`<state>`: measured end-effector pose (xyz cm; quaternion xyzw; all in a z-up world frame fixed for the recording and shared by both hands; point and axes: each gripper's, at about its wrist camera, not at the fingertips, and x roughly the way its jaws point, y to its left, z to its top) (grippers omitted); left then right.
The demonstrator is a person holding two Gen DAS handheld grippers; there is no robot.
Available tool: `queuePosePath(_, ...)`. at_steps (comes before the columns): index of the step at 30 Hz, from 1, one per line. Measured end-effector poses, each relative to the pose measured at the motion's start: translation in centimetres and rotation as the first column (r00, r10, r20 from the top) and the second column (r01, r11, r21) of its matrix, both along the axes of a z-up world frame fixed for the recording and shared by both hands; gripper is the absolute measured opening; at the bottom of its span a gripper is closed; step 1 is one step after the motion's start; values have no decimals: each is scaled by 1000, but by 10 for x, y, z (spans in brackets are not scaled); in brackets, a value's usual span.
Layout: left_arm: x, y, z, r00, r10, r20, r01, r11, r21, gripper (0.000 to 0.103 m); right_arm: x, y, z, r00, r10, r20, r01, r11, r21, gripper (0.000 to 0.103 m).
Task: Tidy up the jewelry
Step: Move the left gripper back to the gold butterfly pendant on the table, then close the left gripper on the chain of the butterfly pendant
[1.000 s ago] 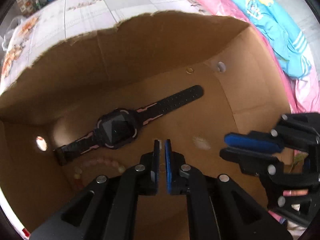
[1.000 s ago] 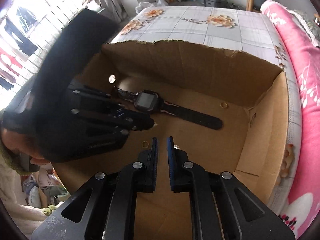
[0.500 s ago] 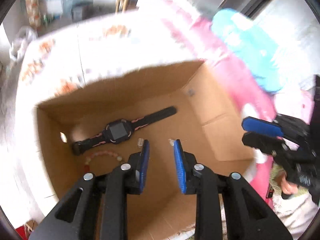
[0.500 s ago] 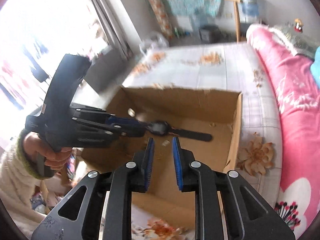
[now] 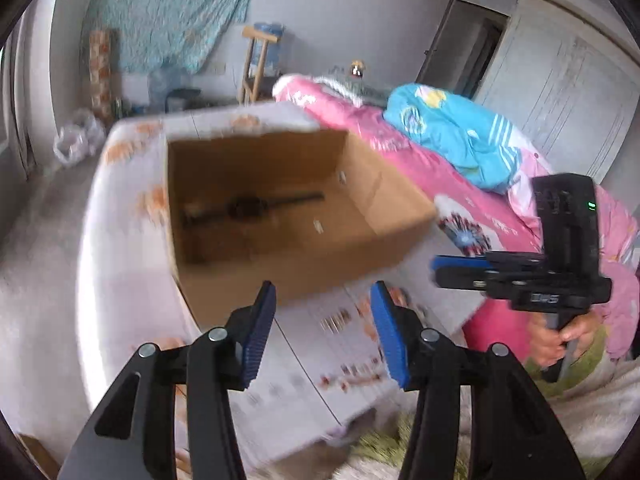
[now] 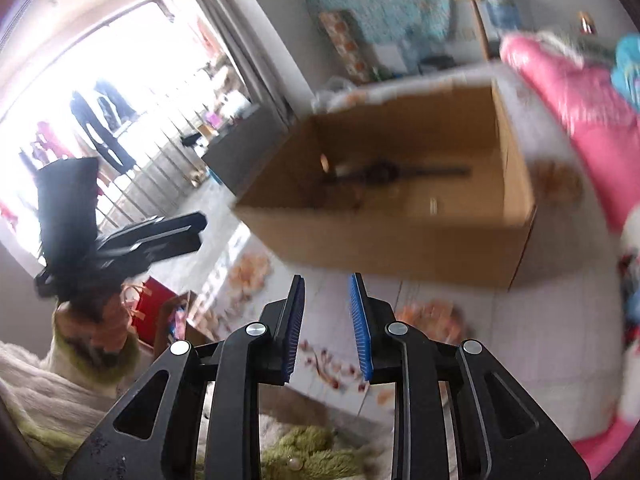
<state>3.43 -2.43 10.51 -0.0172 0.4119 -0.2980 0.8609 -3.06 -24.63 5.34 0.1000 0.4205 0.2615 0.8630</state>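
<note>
An open cardboard box [image 5: 304, 276] stands on a floral-covered table and also shows in the right wrist view [image 6: 400, 240]. A black watch [image 5: 248, 206] lies on its floor, blurred, and it shows in the right wrist view [image 6: 384, 170] too. My left gripper [image 5: 322, 300] is open and empty, well back from and above the box's near wall. My right gripper [image 6: 326, 292] is open and empty, also back from the box. The right gripper [image 5: 460, 266] appears at the right of the left wrist view, the left gripper [image 6: 176, 232] at the left of the right wrist view.
The table [image 5: 120, 280] with the floral cover carries the box. A pink quilt [image 5: 460, 184] and a blue bundle [image 5: 460, 132] lie on the bed to the right. A window with railing [image 6: 100, 120] is on the left. A red bag [image 6: 152, 308] sits below the table edge.
Both grippers have pulled back and up out of the box and opened wider. The box is now seen from farther off; the watch stays inside.
</note>
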Motion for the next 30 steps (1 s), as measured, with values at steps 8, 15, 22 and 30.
queuePosePath(8, 2, -49, -85, 1000, -19, 13, 16, 975, 220, 42, 16, 24, -59, 988, -89, -122, 81, 994, -69, 19)
queuePosePath(15, 18, -78, -114, 990, -141, 15, 130, 942, 310, 24, 36, 27, -65, 981, -92, -168, 83, 995, -59, 19)
queuePosePath(22, 26, -95, -121, 974, -227, 15, 208, 916, 343, 20, 46, 24, -68, 975, -96, -198, 90, 995, -38, 19)
queuePosePath(30, 25, -99, -121, 956, -292, 16, 269, 902, 338, 1, 37, 15, -71, 972, -115, -205, 113, 993, -22, 20)
